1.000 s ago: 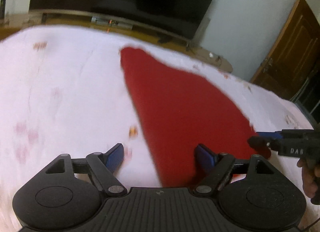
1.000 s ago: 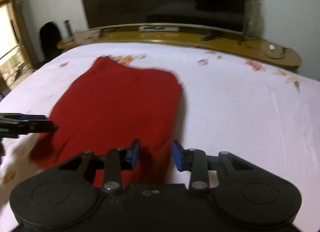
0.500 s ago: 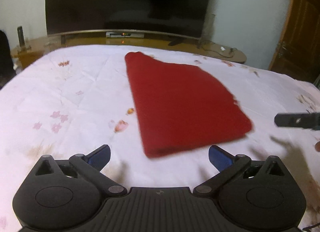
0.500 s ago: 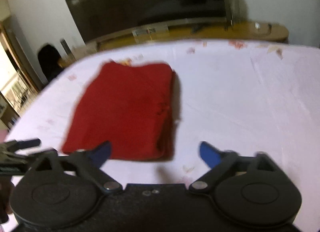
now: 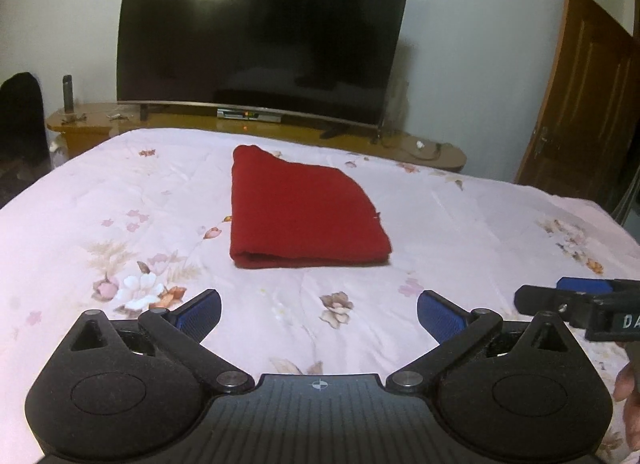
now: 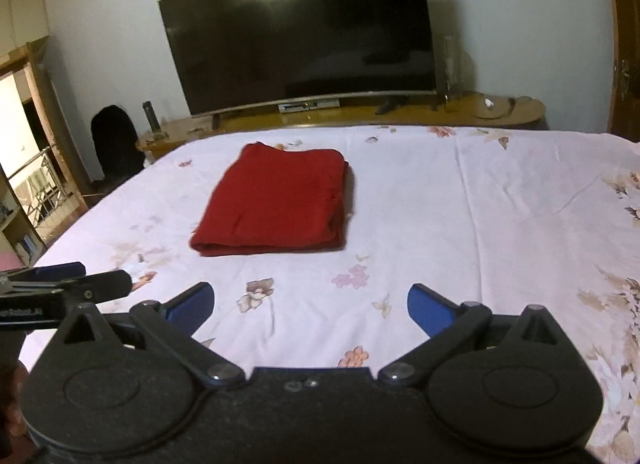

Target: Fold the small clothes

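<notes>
- Left wrist view: my left gripper (image 5: 319, 314), jaws wide and empty, sits near the folded red garment (image 5: 304, 212) lying mid-bed (image 5: 480, 224).
- Right wrist view: my right gripper (image 6: 311, 306), jaws wide, empty; garment (image 6: 276, 206) ahead-left; television (image 6: 300, 32) far.

Both the left gripper (image 5: 319, 314) and the right gripper (image 6: 311, 306) are matte black with blue finger pads (image 5: 200, 310), silver pivot screws and white lettering.
</notes>
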A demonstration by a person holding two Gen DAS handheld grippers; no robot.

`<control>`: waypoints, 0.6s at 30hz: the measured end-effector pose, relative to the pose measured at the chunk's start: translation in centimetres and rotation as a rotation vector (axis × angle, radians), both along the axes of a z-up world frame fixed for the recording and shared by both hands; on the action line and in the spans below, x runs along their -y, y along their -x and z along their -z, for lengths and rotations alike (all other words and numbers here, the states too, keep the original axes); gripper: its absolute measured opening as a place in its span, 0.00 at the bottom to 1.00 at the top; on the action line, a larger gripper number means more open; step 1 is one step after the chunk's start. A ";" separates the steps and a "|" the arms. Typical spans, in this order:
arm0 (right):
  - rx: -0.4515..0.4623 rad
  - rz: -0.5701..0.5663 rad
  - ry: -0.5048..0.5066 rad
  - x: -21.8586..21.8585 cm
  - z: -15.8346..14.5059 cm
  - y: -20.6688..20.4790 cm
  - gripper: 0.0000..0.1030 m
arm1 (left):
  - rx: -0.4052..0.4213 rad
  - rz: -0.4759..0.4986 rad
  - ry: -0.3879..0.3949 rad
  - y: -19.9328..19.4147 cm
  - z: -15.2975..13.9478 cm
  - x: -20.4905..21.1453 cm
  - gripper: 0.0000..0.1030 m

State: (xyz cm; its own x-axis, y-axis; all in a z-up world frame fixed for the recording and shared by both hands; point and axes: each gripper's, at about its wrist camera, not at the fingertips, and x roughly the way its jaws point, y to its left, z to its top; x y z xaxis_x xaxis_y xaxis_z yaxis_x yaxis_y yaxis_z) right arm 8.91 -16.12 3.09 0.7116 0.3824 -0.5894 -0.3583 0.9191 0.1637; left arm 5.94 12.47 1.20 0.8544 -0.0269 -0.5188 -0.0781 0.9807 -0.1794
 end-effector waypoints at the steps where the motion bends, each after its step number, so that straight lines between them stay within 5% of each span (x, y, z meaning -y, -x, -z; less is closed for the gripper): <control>1: 0.009 -0.005 0.005 0.0 -0.1 0.4 0.99 | 0.007 0.000 0.001 0.7 -0.2 0.2 1.00; 18: 0.072 -0.007 0.016 -0.4 -1.5 4.3 0.99 | 0.069 -0.014 -0.004 5.3 -1.5 1.9 1.00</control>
